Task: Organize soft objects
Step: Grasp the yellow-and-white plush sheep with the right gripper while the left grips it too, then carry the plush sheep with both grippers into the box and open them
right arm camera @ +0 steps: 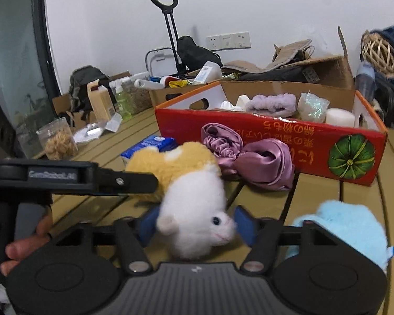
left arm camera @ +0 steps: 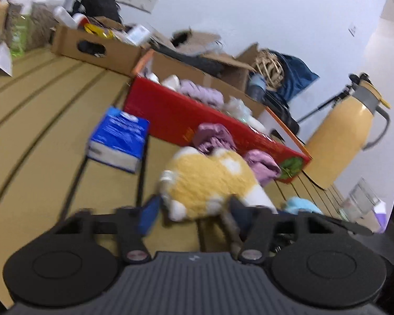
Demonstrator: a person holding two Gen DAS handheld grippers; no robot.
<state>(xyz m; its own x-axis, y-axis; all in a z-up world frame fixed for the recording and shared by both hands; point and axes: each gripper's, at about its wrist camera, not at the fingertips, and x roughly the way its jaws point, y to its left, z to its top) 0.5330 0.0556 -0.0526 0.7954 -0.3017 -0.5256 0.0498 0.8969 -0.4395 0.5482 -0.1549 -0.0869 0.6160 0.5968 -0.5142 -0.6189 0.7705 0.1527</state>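
Observation:
A yellow and white plush hamster point(right arm camera: 191, 191) lies on the wooden table between both grippers. My right gripper point(right arm camera: 195, 223) has its blue pads on either side of the plush's white head and is shut on it. My left gripper point(left arm camera: 194, 207) is at the plush's yellow body point(left arm camera: 205, 183), jaws wide on either side; it also shows from the side in the right wrist view point(right arm camera: 134, 181). A red cardboard box point(right arm camera: 275, 141) behind holds a lilac cloth point(right arm camera: 273, 103) and white soft items. Two purple satin scrunchies point(right arm camera: 249, 155) lie before the box. A blue plush point(right arm camera: 352, 225) lies at right.
A blue tissue pack point(left arm camera: 120, 136) lies left of the red box. A yellow thermos jug point(left arm camera: 341, 136) stands at the box's right end. Brown boxes of clutter point(right arm camera: 289, 73) line the wall. A plastic jar point(right arm camera: 57, 139) stands at left.

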